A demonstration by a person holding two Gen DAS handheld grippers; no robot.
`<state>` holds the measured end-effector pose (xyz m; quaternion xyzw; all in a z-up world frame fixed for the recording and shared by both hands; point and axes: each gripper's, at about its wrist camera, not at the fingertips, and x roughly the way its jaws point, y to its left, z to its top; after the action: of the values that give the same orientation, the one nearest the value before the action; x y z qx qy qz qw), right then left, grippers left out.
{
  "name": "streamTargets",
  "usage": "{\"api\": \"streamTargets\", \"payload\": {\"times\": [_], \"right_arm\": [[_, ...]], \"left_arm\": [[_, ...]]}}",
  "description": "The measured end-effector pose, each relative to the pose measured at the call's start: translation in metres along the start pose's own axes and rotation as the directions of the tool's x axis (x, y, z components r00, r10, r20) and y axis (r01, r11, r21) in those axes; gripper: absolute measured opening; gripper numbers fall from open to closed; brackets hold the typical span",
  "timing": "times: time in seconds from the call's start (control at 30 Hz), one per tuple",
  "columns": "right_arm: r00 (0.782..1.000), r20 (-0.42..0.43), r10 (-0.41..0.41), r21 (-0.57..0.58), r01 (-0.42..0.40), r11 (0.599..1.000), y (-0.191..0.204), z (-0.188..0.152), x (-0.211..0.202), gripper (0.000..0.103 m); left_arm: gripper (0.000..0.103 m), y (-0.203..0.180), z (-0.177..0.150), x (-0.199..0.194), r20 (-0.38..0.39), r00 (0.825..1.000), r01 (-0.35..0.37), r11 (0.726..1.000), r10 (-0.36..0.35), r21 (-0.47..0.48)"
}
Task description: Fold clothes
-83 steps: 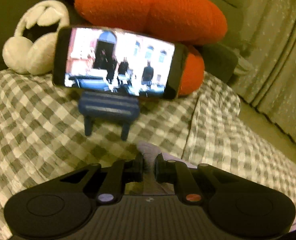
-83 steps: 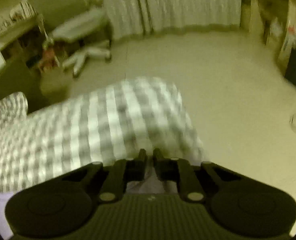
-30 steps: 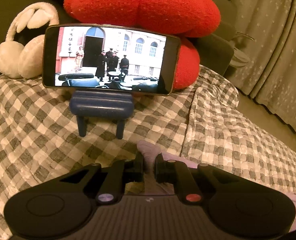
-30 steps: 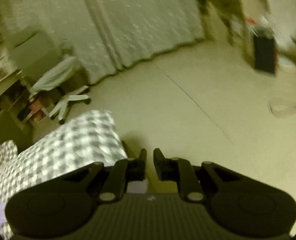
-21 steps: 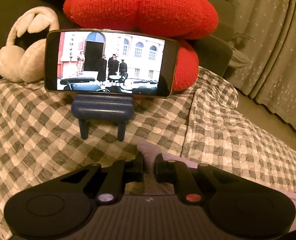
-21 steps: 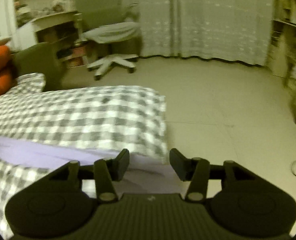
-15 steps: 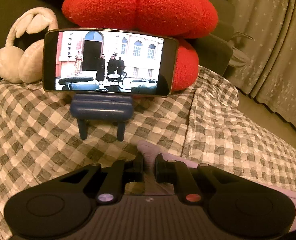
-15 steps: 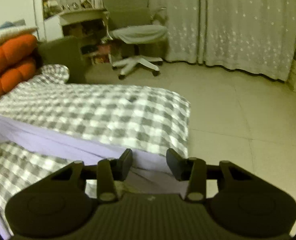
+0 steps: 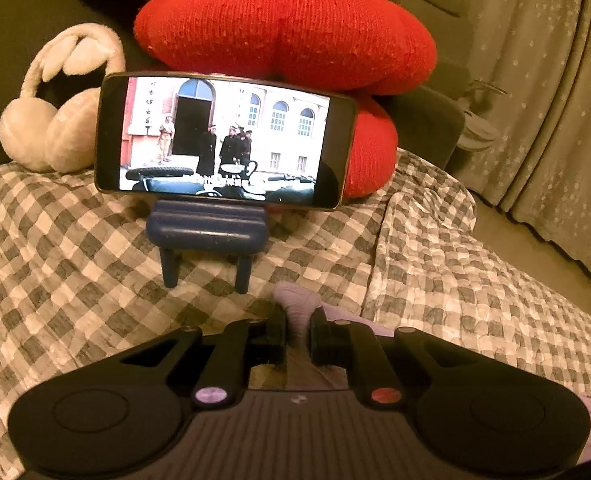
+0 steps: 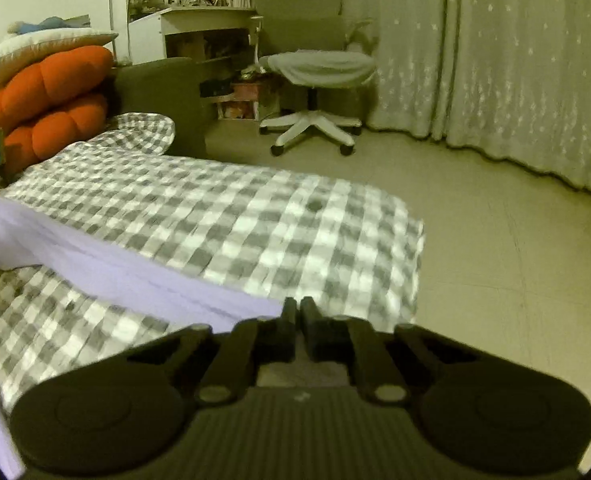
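We've got the left gripper (image 9: 297, 334) clamped on a bunched corner of the lilac garment (image 9: 298, 300), w/ a tuft of cloth poking up just past the fingertips. Right gripper (image 10: 297, 322) has its fingers drawn nearly together at the far end of that same garment (image 10: 135, 276); the fabric edge runs right up to the tips and looks pinched there, tho the contact itself sits in a narrow gap, so we judge it a grip rather than see it plainly. From the right gripper the cloth stretches away to the left as one long band, lying over the checked bedspread (image 10: 255, 216). Ahead of the left gripper stand a phone (image 9: 225, 142) on a blue stand (image 9: 207, 236), w/ a red cushion (image 9: 287, 32) behind and plush earmuffs (image 9: 51, 132) off to the left. Progress: garment is held at two ends and pulled out lengthwise, not in a compact folded stack. Whether that band is already doubled along its length we can't tell; it'd fit either a spread-out piece or one partway folded. What's left, as far as shown: getting it into a neat packet on the bed.
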<state>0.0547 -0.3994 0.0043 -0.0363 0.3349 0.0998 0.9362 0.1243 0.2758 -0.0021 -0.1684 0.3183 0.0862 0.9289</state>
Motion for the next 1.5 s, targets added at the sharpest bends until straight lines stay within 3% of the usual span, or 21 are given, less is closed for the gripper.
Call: {"api": "streamTargets", "payload": {"times": [0.17,0.53,0.77,0.83,0.9,1.0,1.1,1.27,1.33,1.4,1.5], "right_arm": [[0.995,0.064,-0.072,0.008,0.071,0.997,0.002,0.026,0.005,0.005],[0.981,-0.038,-0.188,-0.104,0.183,0.978,0.02,0.055,0.087,0.005],[0.969,0.006,-0.247,-0.057,0.247,0.967,0.02,0.058,0.087,0.004],[0.974,0.034,-0.223,0.02,0.222,0.975,0.013,0.057,0.076,0.01],[0.976,0.039,-0.216,0.126,0.209,0.97,-0.001,0.049,0.059,0.045],[0.977,-0.053,-0.209,0.348,0.214,0.913,-0.033,0.029,0.043,0.048],[0.988,-0.108,-0.111,0.579,0.153,0.801,-0.066,-0.006,0.032,0.048],[0.997,-0.08,0.002,0.799,0.063,0.598,-0.1,-0.046,0.038,0.047],[0.998,-0.054,0.031,0.843,0.029,0.537,-0.106,-0.049,0.049,0.038],[0.998,-0.066,0.006,0.84,0.052,0.54,-0.101,-0.045,0.055,0.006],[0.998,-0.063,-0.024,0.831,0.066,0.553,-0.099,-0.047,0.053,0.006]], "left_arm": [[0.009,-0.003,0.002,0.001,0.007,1.0,-0.004,1.0,0.004,0.0],[0.009,-0.003,0.001,0.008,0.009,1.0,-0.029,0.999,0.029,-0.017],[0.009,-0.008,-0.006,0.012,-0.006,1.0,-0.026,0.999,0.026,0.026],[0.009,-0.005,-0.007,0.013,-0.013,1.0,-0.027,1.0,0.028,0.014],[0.009,-0.003,-0.006,0.013,-0.012,1.0,-0.021,1.0,0.021,-0.002],[0.009,-0.002,-0.006,0.013,-0.01,1.0,-0.018,1.0,0.018,-0.01],[0.009,-0.004,-0.007,0.013,-0.007,1.0,-0.02,1.0,0.02,-0.002],[0.009,-0.003,-0.006,0.012,-0.015,1.0,-0.021,1.0,0.021,-0.011],[0.009,-0.003,-0.006,0.012,-0.016,1.0,-0.023,1.0,0.023,-0.01],[0.009,-0.003,-0.006,0.012,-0.019,1.0,-0.023,1.0,0.023,-0.01],[0.009,-0.002,-0.006,0.013,-0.022,0.999,-0.023,1.0,0.022,-0.01]]}}
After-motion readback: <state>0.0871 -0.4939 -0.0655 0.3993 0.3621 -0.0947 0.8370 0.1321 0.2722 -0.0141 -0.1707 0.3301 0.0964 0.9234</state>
